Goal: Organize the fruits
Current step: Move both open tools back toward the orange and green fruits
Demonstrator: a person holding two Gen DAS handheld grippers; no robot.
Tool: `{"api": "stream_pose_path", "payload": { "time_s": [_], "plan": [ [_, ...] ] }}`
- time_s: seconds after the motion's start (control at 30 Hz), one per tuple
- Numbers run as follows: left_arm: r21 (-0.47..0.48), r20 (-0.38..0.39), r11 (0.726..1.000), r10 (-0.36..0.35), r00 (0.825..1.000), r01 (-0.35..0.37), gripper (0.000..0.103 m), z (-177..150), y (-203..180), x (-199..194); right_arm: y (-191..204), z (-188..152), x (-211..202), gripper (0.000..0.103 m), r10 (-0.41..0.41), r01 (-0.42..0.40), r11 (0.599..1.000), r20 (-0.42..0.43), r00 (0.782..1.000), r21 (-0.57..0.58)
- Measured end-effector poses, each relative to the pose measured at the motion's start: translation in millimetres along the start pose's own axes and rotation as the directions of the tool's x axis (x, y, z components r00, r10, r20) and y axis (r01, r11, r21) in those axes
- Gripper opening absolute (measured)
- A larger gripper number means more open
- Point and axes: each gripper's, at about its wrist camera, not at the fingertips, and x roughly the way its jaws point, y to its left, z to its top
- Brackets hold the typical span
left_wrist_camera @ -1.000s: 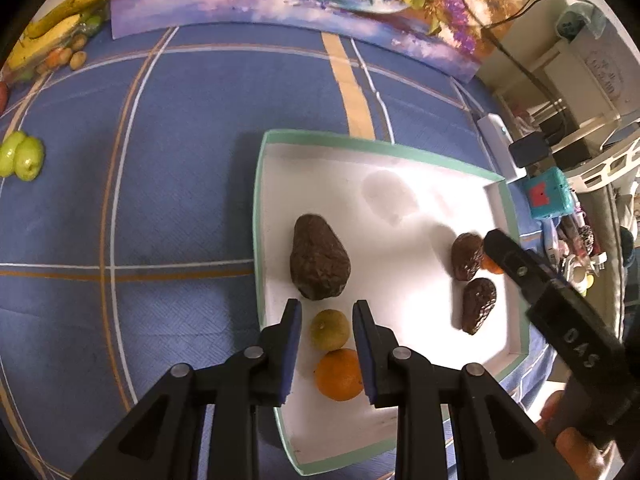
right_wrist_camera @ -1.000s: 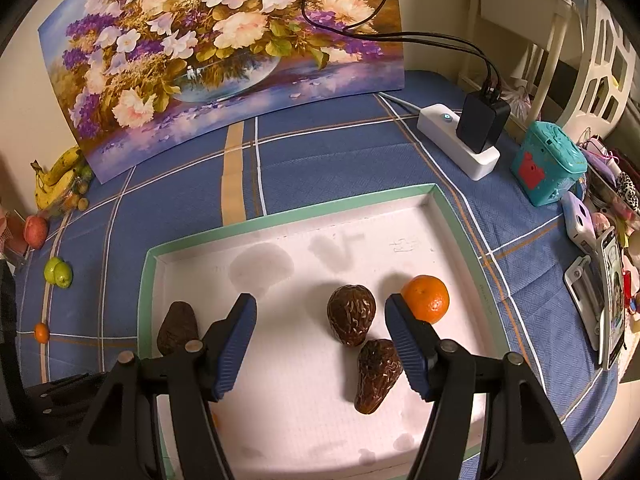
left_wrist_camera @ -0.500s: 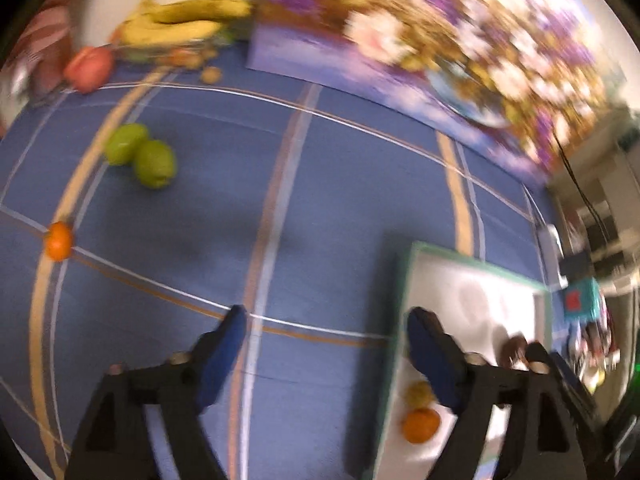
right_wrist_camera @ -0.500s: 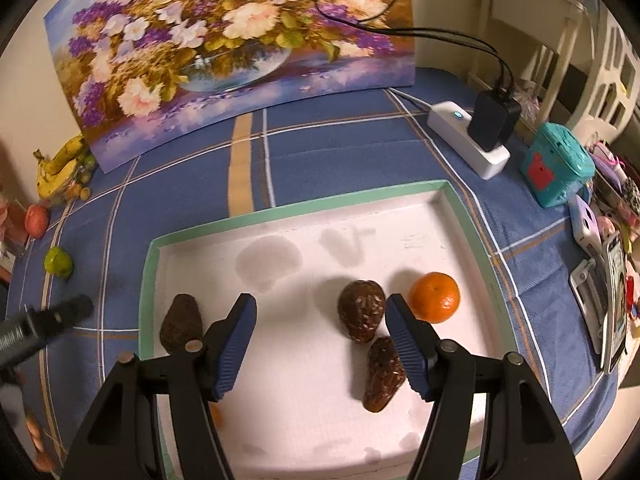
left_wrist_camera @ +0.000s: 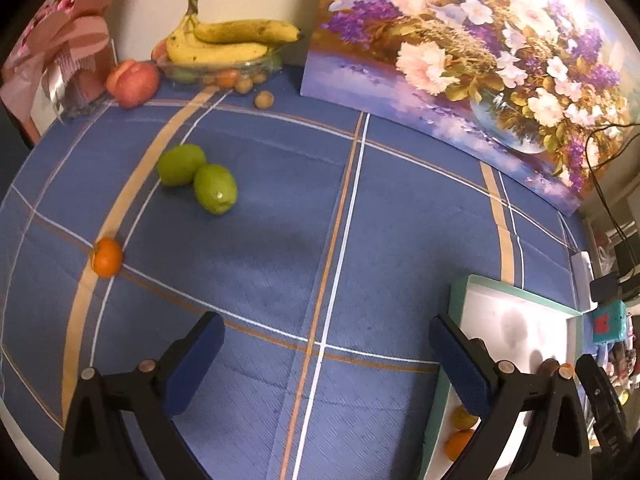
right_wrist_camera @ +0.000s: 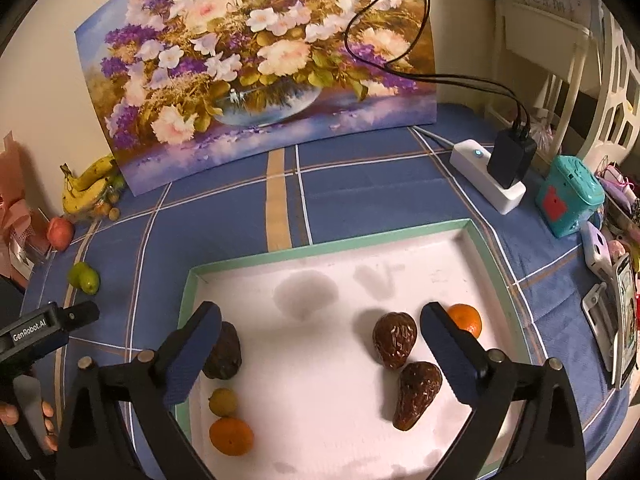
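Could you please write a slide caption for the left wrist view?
Open left gripper above blue plaid tablecloth, facing two green fruits and a small orange.

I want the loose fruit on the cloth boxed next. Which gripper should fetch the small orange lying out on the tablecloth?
Left. The left gripper is over the bare cloth, empty, its jaws just opened wide, with the small orange ahead of it. The right gripper, also empty with jaws just opened, hangs over the tray, farther away.

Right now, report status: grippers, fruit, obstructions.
Left gripper just opened, empty, over the cloth. Right gripper just opened, empty, over the tray. Two green fruits and a small orange loose. Nothing blocking.
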Motion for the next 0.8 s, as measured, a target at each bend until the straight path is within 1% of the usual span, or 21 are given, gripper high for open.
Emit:
{"api": "stream_pose_path", "payload": {
  "time_s": [0.07,0.17,0.3,0.47,0.6,0.67,0.8],
  "plan": [
    [0.000,0.005,1.000,-0.012,1.000,0.012,0.103,1.0,1.4,-1.9,0.7,-0.3,1.8,0.100,0.020,-0.020,1.000,-0.006,1.000,0.008],
    [0.000,0.021,1.000,-0.026,0.999,0.026,0.103,4.9,6.0,-6.2,7.4,-1.2,4.5,0.100,0.075,-0.075,0.997,-0.013,0.997,0.001],
    [0.045,0.087,0.998,0.040,0.995,-0.044,0.103,12.0,12.5,-16.3,20.3,-2.5,7.1,0.100,0.127,-0.127,0.992,-0.023,0.992,-0.001],
    [0.087,0.144,0.990,0.101,0.984,-0.115,0.103,20.0,31.1,-21.8,41.3,-7.3,6.1,0.100,0.145,-0.145,0.987,-0.012,0.989,-0.062],
    [0.034,0.161,0.995,0.084,0.983,-0.091,0.103,28.1,59.1,-27.4,56.7,-10.7,6.2,0.100,0.171,-0.170,0.981,-0.002,0.985,-0.088],
    [0.038,0.173,0.994,0.092,0.981,-0.100,0.103,31.2,66.4,-31.3,63.5,-12.1,7.3,0.100,0.182,-0.182,0.978,-0.003,0.983,-0.104],
    [0.078,0.178,0.993,0.079,0.981,-0.094,0.103,34.7,76.1,-36.4,84.6,-16.2,10.5,0.100,0.186,-0.186,0.969,-0.014,0.982,-0.162]
  ]
}}
